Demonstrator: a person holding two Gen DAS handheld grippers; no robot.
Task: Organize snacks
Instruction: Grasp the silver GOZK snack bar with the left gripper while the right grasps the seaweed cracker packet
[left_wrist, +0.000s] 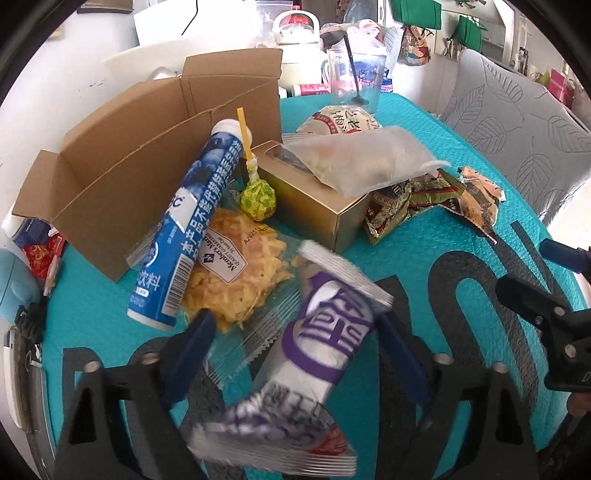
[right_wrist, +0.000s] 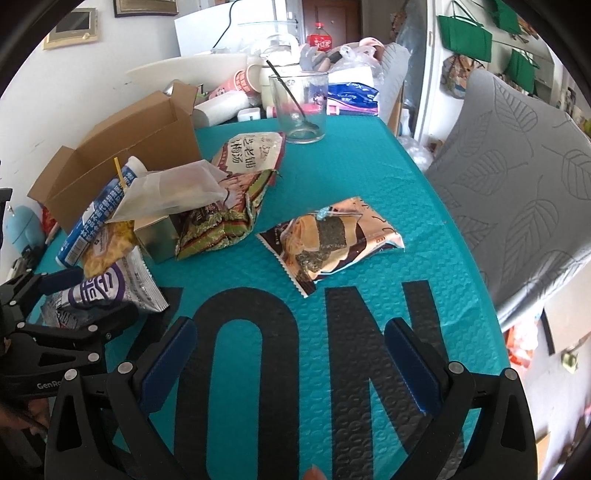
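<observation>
My left gripper (left_wrist: 295, 339) stands wide open around a silver and purple snack packet (left_wrist: 314, 354) that lies blurred between its fingers on the teal mat. The packet also shows in the right wrist view (right_wrist: 107, 291), beside the left gripper (right_wrist: 92, 295). Ahead of it lie a yellow chip bag (left_wrist: 236, 273), a blue tube (left_wrist: 188, 229), a lollipop (left_wrist: 256, 195), a gold box (left_wrist: 314, 199) and an open cardboard box (left_wrist: 122, 177). My right gripper (right_wrist: 291, 354) is open and empty over the mat, short of a brown seaweed snack packet (right_wrist: 328, 240).
A frosted pouch (left_wrist: 365, 158) lies on the gold box, with crumpled green wrappers (right_wrist: 218, 225) beside it. A white plum-soup pouch (right_wrist: 251, 151) and a glass with a spoon (right_wrist: 299, 107) stand farther back. A grey leaf-patterned chair (right_wrist: 517, 192) is at the right of the mat (right_wrist: 351, 177).
</observation>
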